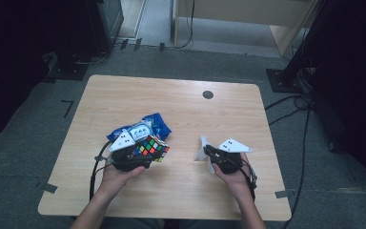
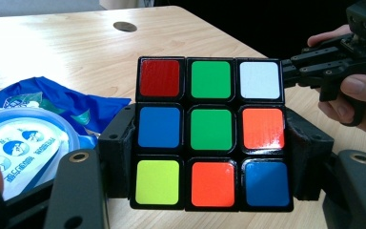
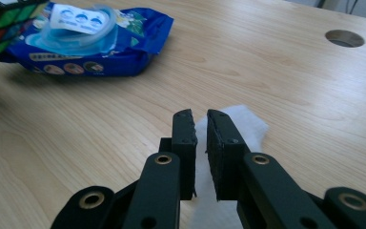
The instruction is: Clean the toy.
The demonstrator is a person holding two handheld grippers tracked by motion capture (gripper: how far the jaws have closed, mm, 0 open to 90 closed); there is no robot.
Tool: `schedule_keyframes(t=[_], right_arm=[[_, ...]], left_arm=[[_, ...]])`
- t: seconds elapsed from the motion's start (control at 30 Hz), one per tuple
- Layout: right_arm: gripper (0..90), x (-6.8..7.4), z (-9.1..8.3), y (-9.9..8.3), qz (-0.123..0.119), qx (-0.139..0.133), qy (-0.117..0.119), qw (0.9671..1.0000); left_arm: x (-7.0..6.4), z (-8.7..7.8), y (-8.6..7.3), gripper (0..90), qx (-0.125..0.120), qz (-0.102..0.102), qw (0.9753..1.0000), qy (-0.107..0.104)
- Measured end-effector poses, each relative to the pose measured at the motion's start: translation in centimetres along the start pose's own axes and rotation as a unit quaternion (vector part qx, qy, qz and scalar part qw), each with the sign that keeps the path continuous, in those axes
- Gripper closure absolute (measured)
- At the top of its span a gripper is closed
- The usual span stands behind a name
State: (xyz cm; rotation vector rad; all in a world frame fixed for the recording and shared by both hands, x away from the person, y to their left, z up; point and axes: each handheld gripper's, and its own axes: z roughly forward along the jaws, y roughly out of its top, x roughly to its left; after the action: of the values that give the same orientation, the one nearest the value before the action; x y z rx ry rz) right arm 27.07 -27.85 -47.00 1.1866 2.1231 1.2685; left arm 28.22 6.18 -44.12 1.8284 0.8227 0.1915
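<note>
On the table (image 1: 181,102), a blue wipes pack (image 1: 145,125) lies behind the cube (image 2: 211,133), which the left gripper (image 2: 209,157) clamps by two opposite sides above the tabletop. The right gripper (image 3: 201,143), jaws nearly together, pinches a white wipe (image 3: 240,125) near the table's right side.

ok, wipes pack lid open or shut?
Shut: the round lid lies flat on the blue wipes pack, label up.
</note>
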Motion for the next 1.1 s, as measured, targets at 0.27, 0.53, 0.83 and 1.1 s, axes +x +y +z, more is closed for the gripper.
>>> schedule_keyframes(t=[0.27,0.53,0.83,1.1], right_arm=[[65.2,-0.5,-0.2,0.0,0.018,-0.025,-0.037,0.9988],[60.6,-0.3,1.4,-0.8,0.046,0.041,-0.091,0.9939],[90.0,-0.9,0.2,-0.9,0.011,0.02,-0.17,0.9852],[67.6,4.1,3.6,-1.7,-0.131,0.09,0.012,0.9871]], left_arm=[[0.0,0.0,0.0,34.2,0.001,0.001,1.0,0.0],[0.0,0.0,0.0,34.2,0.001,0.0,1.0,0.0],[-0.1,0.0,0.0,34.2,-0.002,0.001,1.0,0.0],[-0.2,0.1,-0.1,34.2,0.0,0.005,1.0,-0.001]])
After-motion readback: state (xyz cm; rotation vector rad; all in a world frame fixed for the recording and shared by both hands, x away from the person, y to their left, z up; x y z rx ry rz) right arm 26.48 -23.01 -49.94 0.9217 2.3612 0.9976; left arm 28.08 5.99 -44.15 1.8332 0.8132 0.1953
